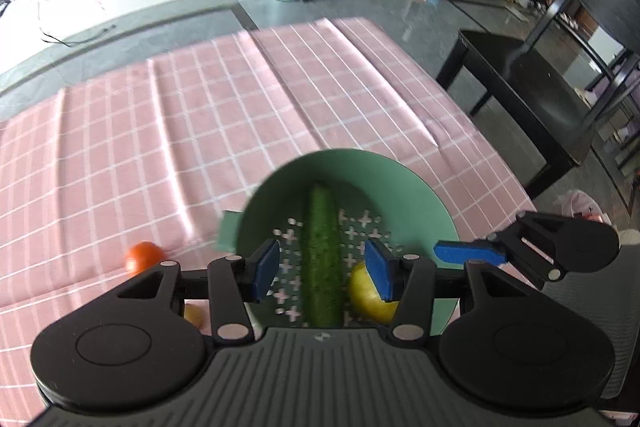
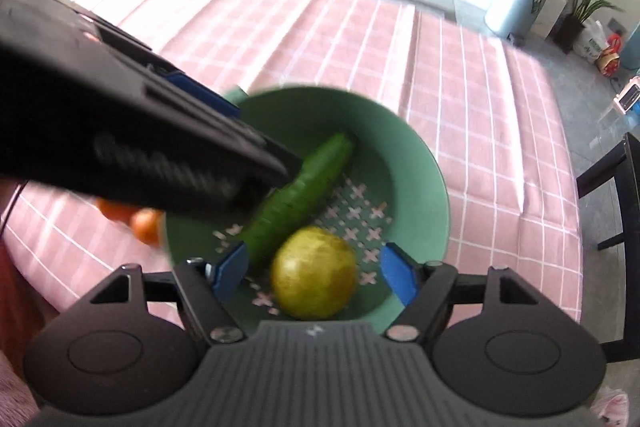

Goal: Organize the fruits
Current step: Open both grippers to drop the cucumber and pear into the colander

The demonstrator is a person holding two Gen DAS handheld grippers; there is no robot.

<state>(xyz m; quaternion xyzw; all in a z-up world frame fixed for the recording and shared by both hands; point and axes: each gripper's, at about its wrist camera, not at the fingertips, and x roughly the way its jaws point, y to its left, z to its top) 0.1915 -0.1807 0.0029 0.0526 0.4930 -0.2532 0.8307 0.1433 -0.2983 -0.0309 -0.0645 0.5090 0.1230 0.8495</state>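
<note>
Overhead, both grippers tilt steeply down over a round green bowl on a pink checked tablecloth: the left gripper has its blue pads spread apart with nothing pinched, and the right gripper likewise gapes empty. Inside the bowl, whose floor is pierced with cross-shaped holes, lie one long bumpy cucumber and one smooth yellow-green round fruit, perhaps a pear. Outside it, two orange fruits seem to sit by the rim, though blur makes that count uncertain.

Both wrist views look steeply down (close) into the green bowl.
</note>
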